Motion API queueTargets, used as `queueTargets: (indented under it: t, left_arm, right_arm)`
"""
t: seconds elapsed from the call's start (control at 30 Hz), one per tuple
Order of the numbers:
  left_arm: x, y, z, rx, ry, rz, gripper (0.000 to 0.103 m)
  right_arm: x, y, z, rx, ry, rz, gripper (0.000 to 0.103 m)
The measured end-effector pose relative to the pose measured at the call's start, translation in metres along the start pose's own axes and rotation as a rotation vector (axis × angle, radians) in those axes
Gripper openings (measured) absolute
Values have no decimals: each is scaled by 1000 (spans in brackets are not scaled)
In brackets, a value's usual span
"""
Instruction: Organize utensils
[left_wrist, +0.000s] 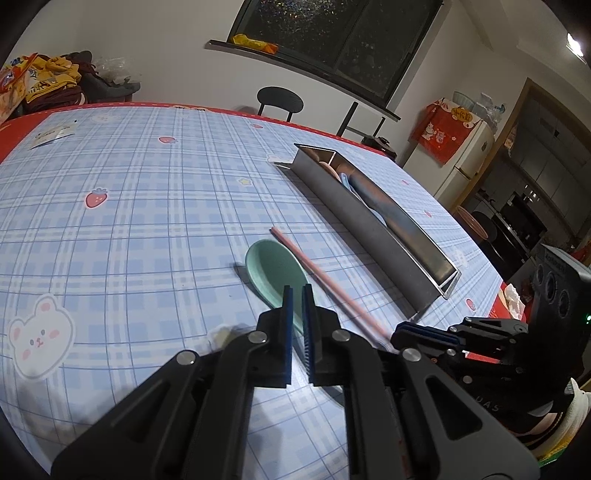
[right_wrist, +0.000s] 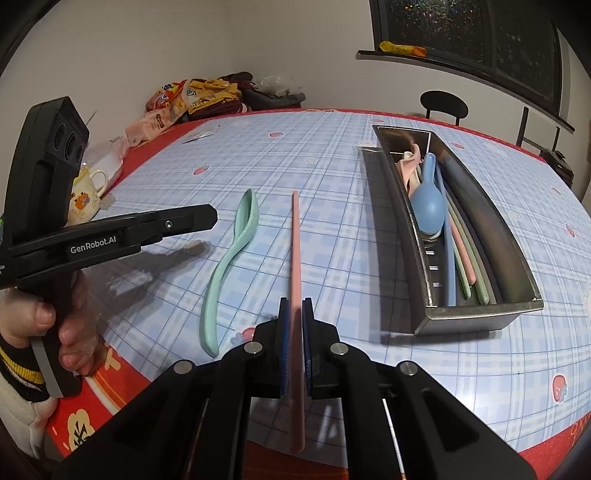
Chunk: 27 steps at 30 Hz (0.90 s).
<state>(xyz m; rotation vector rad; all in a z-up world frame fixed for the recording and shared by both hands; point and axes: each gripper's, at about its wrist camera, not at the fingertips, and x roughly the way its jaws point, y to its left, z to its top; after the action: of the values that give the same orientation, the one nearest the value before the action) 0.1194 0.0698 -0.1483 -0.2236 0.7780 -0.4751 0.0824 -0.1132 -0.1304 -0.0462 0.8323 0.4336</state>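
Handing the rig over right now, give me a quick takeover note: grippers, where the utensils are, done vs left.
Right gripper: shut on the pink chopstick, which lies along the table beside the green spoon.
Left gripper: shut, empty, hanging above the green spoon, which it does not grip.
Metal tray: already holds a blue spoon, a pink spoon and several chopsticks.
Left: put the pink chopstick in the tray, then the green spoon.

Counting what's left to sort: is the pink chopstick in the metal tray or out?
Out. The pink chopstick lies on the tablecloth beside the metal tray, its near end between the right gripper fingers.
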Motion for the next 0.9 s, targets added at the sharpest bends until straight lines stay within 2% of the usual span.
queueTargets:
  t: [0.07,0.2,0.37,0.67,0.9]
  left_arm:
    - [-1,1,0,-2,1,-1,9]
    - [-1,3,0,-4,3,-1,9]
    - [1,3,0,-7,16,-9,9]
    - [3,3,0,-9,29,-13,10]
    - [13,-1,2,4,75,-3,10]
  right_arm:
    - [2,2,0,-7,11,-6,9]
    - [7,5,1,-25,33,-26,20]
    - [14,7,2,-30,68,-89,29]
    - [5,-3,2,16,24,-112,29]
    - [16,-1,9,-1,58,-173,29]
